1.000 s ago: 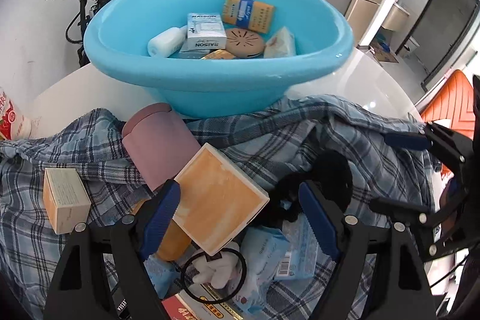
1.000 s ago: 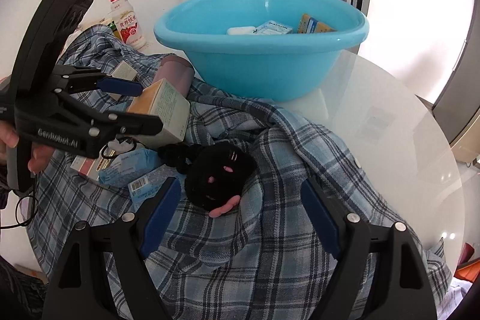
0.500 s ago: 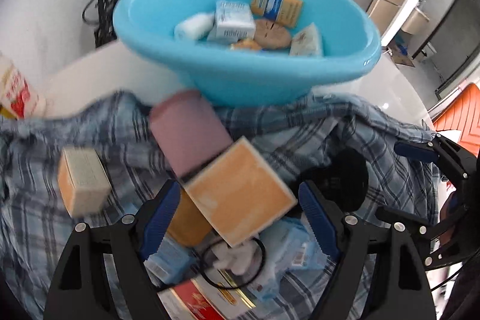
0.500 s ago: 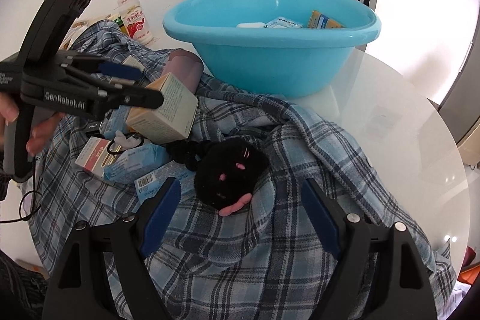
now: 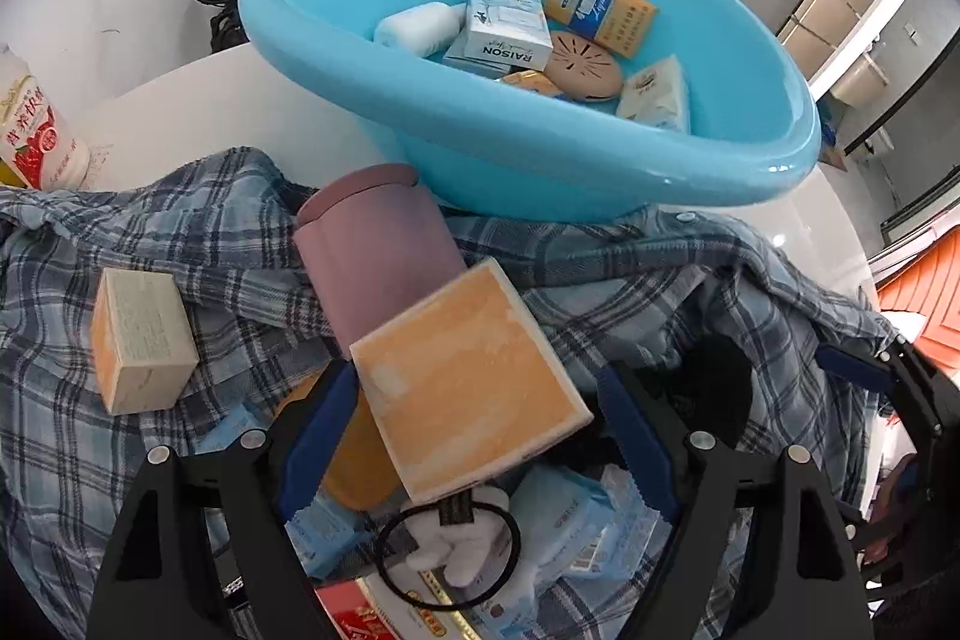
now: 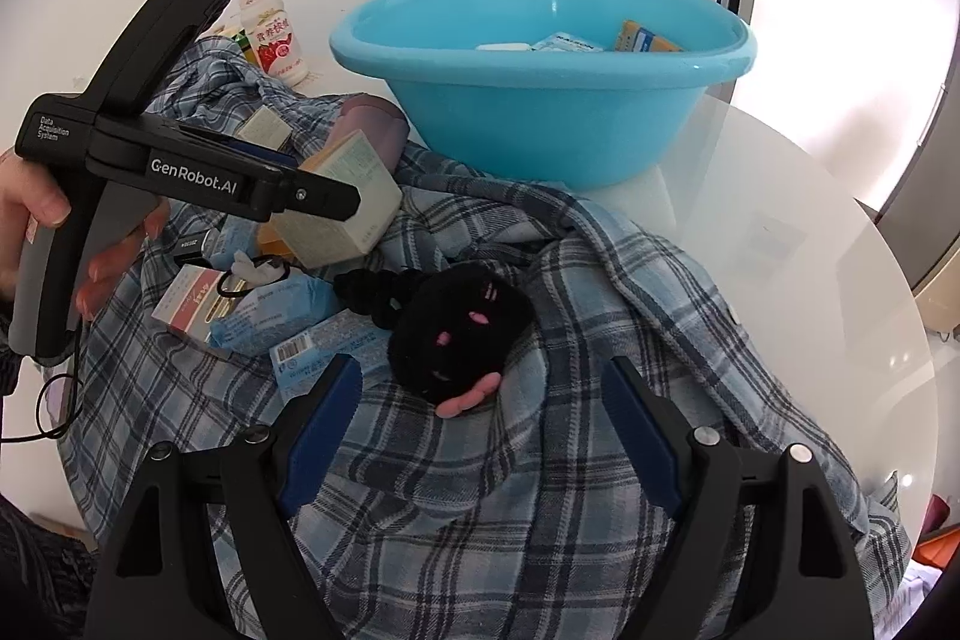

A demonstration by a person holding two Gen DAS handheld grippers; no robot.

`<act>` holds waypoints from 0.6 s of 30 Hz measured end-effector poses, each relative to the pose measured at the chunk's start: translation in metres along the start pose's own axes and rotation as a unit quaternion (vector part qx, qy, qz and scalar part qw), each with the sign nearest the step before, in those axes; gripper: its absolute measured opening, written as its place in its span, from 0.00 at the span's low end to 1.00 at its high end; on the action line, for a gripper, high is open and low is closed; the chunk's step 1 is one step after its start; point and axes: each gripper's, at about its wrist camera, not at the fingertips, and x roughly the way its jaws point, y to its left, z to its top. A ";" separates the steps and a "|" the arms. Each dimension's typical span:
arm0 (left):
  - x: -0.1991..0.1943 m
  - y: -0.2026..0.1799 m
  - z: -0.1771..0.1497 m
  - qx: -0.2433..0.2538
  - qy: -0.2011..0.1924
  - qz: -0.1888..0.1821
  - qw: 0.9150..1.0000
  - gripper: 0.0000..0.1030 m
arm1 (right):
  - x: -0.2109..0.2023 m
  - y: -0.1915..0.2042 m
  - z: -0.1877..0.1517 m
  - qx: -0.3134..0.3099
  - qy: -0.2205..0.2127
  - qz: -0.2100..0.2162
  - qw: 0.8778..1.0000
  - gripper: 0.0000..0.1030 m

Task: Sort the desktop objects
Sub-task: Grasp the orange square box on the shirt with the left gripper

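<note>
L gripper [image 5: 474, 436] clamped on orange box [image 5: 468, 388], held up off plaid shirt [image 6: 540, 490], near blue basin [image 5: 540, 148]. R gripper [image 6: 480, 430] jaws wide, nothing gripped, hovering over shirt just below black plush [image 6: 462, 334].

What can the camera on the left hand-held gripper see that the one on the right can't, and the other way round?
Only the left view looks down into the blue basin far enough to show the round tan disc and the cream packet in it; it also shows the orange face of the orange box between that gripper's fingers.

Only the right view shows the black plush toy clearly, the person's hand on the left hand-held gripper, and much bare white tabletop.

Both show the basin, the plaid shirt, the pink cylinder and the yoghurt drink bottle.
</note>
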 end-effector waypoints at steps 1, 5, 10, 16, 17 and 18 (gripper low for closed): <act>0.002 0.001 0.001 -0.001 0.003 -0.005 1.000 0.81 | 0.001 0.000 0.000 0.002 0.001 0.000 1.000 0.79; 0.001 -0.006 -0.004 0.028 0.008 0.001 1.000 0.78 | 0.002 0.000 -0.001 0.003 0.004 0.006 1.000 0.79; -0.006 -0.016 -0.008 0.058 0.000 0.007 0.998 0.71 | 0.002 0.001 0.000 0.001 0.002 0.005 1.000 0.79; -0.019 -0.032 -0.014 0.120 -0.012 0.023 0.992 0.68 | 0.004 0.003 0.000 -0.001 0.004 0.006 1.000 0.78; -0.021 -0.034 -0.015 0.125 -0.009 0.022 0.992 0.68 | 0.004 0.003 -0.001 -0.003 0.004 0.006 1.000 0.79; -0.022 -0.035 -0.016 0.129 -0.007 0.021 0.991 0.67 | 0.004 0.003 0.000 -0.005 0.004 0.005 1.000 0.79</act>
